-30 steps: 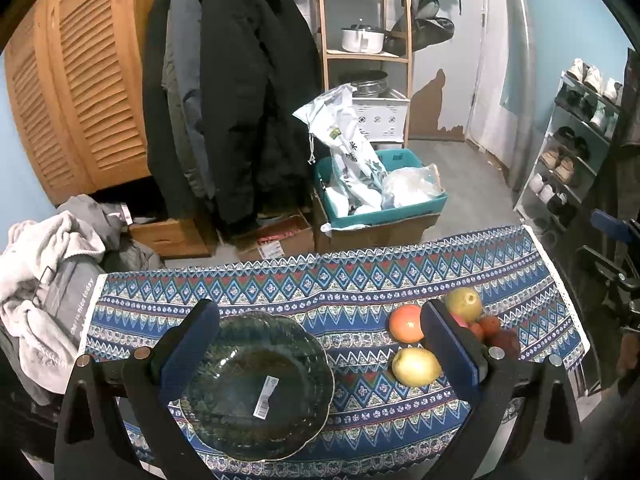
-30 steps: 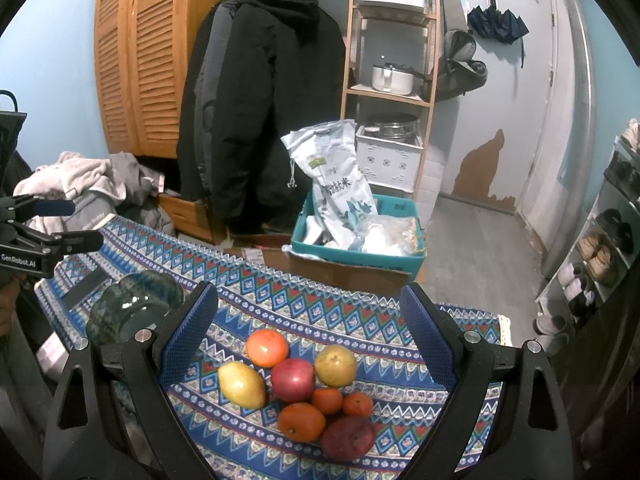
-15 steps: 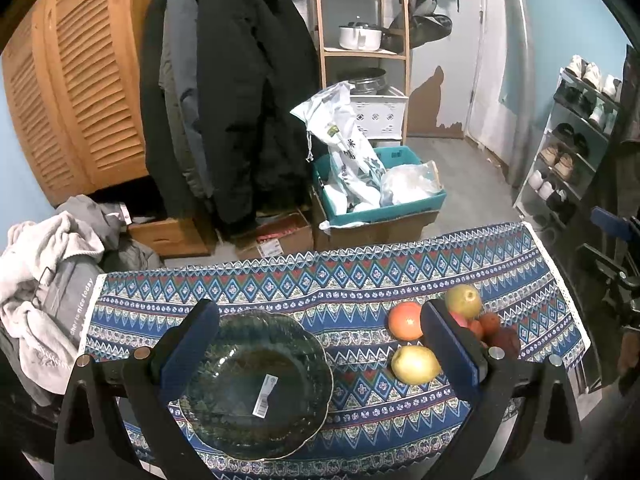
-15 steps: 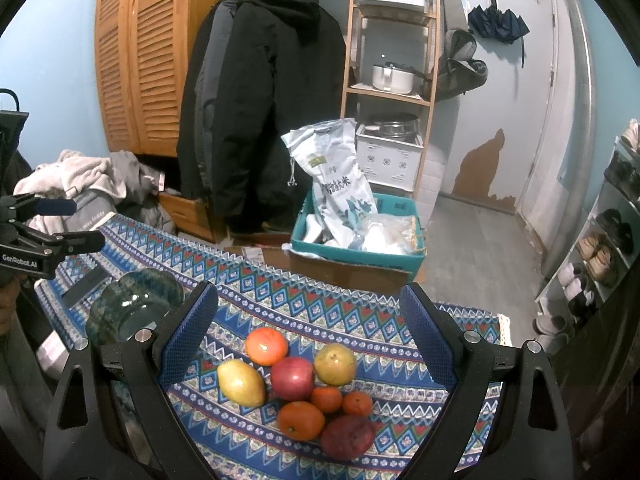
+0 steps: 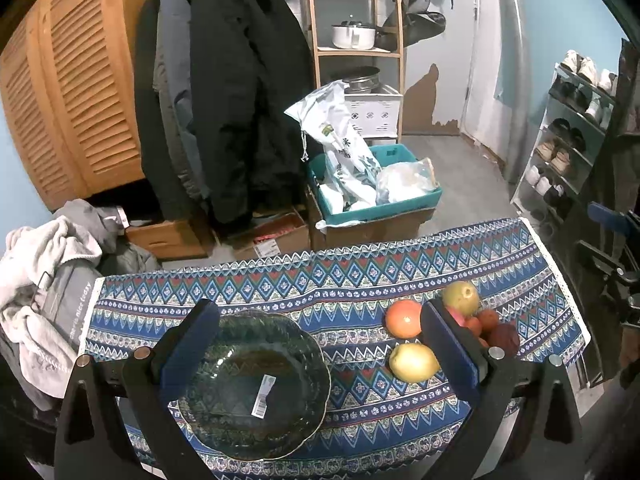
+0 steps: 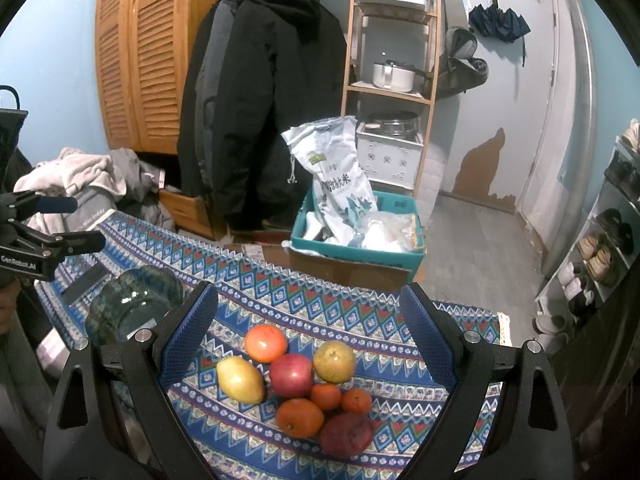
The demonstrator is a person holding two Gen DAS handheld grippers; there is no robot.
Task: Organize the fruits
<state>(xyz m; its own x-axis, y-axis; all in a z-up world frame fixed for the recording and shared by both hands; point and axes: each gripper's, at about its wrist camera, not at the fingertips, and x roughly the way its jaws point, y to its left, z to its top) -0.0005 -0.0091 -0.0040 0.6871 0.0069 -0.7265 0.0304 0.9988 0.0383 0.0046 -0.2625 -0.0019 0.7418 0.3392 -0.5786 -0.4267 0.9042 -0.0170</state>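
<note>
A dark green glass bowl (image 5: 256,384) with a sticker inside sits empty on the patterned tablecloth (image 5: 320,280), below my open left gripper (image 5: 320,344). Right of it lies a cluster of fruit: an orange (image 5: 404,319), a yellow lemon (image 5: 414,362), a greenish pear (image 5: 461,298). In the right wrist view my open right gripper (image 6: 308,336) hovers above the same pile: orange (image 6: 266,343), lemon (image 6: 240,380), red apple (image 6: 291,375), pear (image 6: 334,361), small tangerines (image 6: 326,397), a dark red fruit (image 6: 346,434). The bowl (image 6: 132,308) is at left.
Beyond the table's far edge stand a teal crate (image 5: 376,192) with bags on cardboard boxes, hanging coats (image 5: 224,100), a wooden shelf (image 5: 356,40) and a shoe rack (image 5: 568,140). Clothes (image 5: 44,272) are piled at the left. The other gripper (image 6: 40,236) shows at the left edge.
Both views shift only slightly; neither gripper has taken hold of anything, and the fruit and bowl lie where they were.
</note>
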